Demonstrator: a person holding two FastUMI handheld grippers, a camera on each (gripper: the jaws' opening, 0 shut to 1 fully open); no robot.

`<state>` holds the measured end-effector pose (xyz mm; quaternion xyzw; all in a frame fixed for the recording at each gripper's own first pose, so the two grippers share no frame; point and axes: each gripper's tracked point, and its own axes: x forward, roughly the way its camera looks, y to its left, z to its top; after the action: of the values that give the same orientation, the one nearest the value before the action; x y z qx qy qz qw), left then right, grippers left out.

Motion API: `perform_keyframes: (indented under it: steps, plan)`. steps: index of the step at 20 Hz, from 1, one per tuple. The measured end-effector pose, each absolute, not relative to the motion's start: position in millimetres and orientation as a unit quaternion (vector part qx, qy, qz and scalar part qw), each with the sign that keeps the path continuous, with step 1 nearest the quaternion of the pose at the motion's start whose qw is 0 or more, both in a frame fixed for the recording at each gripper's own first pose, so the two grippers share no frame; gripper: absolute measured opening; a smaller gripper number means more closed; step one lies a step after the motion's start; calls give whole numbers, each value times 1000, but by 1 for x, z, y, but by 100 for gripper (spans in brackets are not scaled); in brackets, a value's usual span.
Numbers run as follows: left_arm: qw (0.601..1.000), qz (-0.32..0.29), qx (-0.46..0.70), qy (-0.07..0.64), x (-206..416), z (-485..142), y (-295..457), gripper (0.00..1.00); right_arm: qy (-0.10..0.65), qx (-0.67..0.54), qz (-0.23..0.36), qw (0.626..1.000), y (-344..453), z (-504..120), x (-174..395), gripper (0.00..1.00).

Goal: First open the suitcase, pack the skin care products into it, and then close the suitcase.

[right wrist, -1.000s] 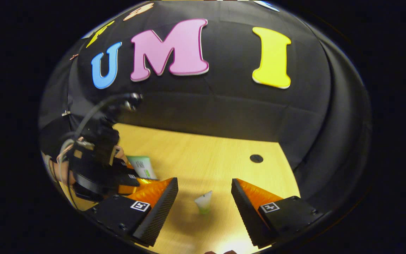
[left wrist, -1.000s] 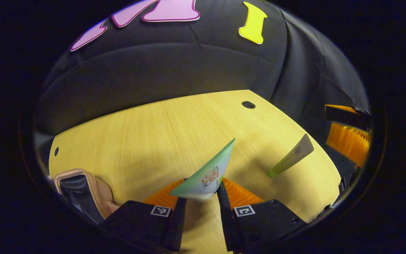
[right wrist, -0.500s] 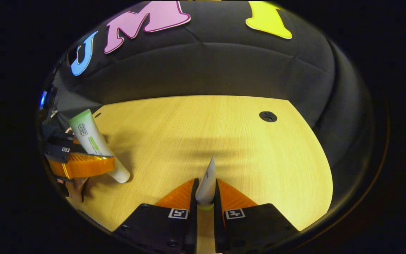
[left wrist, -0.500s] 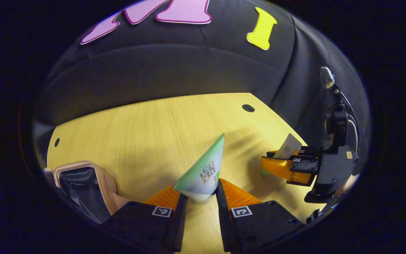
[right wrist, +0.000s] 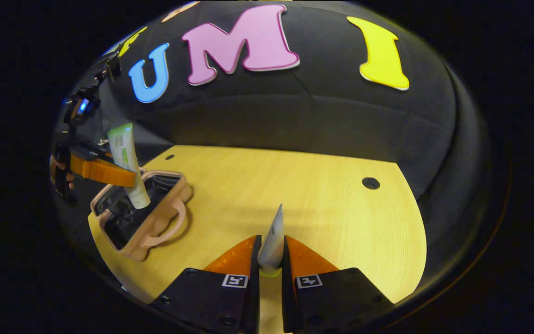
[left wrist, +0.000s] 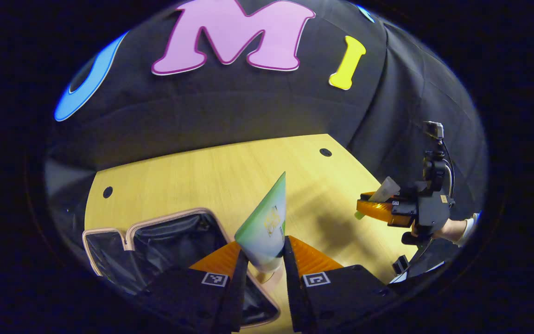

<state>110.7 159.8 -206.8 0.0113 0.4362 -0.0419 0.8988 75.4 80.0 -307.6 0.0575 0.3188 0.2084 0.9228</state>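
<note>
The small pink suitcase with the black lining is already open on the pale wooden desk. Its two halves are laid flat side by side near the desk's left edge, as seen in the right gripper view.

A soft green-and-white tube of skin cream is held by the left gripper. The jaws are pressed on the tube near its cap end, with the flat end pointed up. In the right gripper view this tube is held just over the open suitcase, with its white cap end pointed down at the black lining. It cannot be told if the cap is touching the lining yet.

A second, thinner pale tube with a green cap is held by the right gripper. The jaws are closed narrow on its lower part. This tube is held above the bare desk, well apart from the suitcase.

So the first step looks done. The packing is only just started, and nothing is seen lying inside the suitcase. The first tube needs to be let go into the suitcase. Then the second tube has to be carried over and dropped in too. After that, the lid has to be folded over and shut.
</note>
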Motion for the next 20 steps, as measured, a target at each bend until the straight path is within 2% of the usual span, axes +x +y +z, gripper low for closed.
perform_keyframes:
  steps: [3,8,10,11,12,14,16,19,20]
  plan:
    - [856,24,8,517,65,-231,228,43,291,63,236,925,107,-265,56,23]
    - [759,69,-103,639,-5,-292,257,41,247,69,280,925,155,-206,23,23]
    - [724,94,-128,671,-26,-327,267,40,291,66,296,907,186,-220,2,23]
    - [716,103,-131,677,-29,-338,270,43,309,78,305,898,201,-223,-6,23]
    - [709,116,-137,682,-32,-351,272,40,318,84,312,891,216,-229,-14,23]
    - [699,169,-183,671,-29,-350,278,40,333,68,319,884,241,-231,-21,23]
    - [705,162,-191,664,-39,-347,275,48,335,57,326,882,251,-226,-29,23]
    - [746,134,-206,619,-43,-319,265,80,348,58,330,876,268,-229,-38,23]
    - [764,132,-203,598,-47,-303,270,83,356,64,329,873,274,-229,-39,23]
